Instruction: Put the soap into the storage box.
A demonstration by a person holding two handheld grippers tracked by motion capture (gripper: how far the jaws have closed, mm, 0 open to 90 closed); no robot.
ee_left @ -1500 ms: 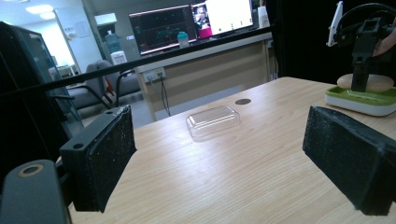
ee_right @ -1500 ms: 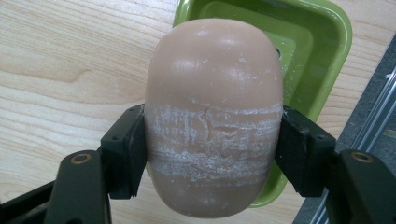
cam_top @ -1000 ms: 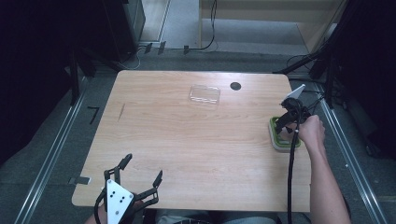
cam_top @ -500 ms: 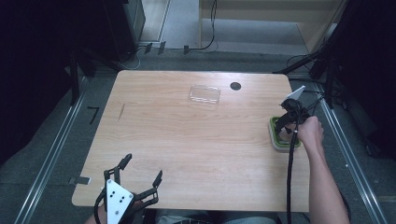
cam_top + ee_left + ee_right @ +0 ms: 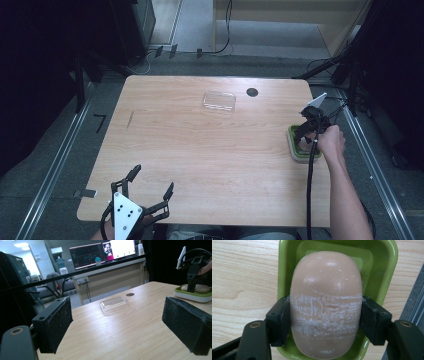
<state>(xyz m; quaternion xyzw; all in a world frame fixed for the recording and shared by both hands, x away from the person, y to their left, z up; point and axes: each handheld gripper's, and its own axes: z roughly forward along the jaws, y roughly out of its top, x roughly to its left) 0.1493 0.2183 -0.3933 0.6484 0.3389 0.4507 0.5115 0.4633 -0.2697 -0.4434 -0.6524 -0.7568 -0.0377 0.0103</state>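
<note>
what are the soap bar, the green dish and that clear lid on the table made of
Soap bar: looks like solid soap, matt peach, with chalky white scuffs across its middle. Green dish: probably moulded plastic, smooth with a soft sheen. Clear lid: likely thin transparent plastic, glossy; the wood grain shows through it.

high: overhead, far | right: close, downward | shared: soap dish (image 5: 300,150)

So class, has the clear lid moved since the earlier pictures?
No. The clear lid lies just left of the table's dark hole, as before.
</note>
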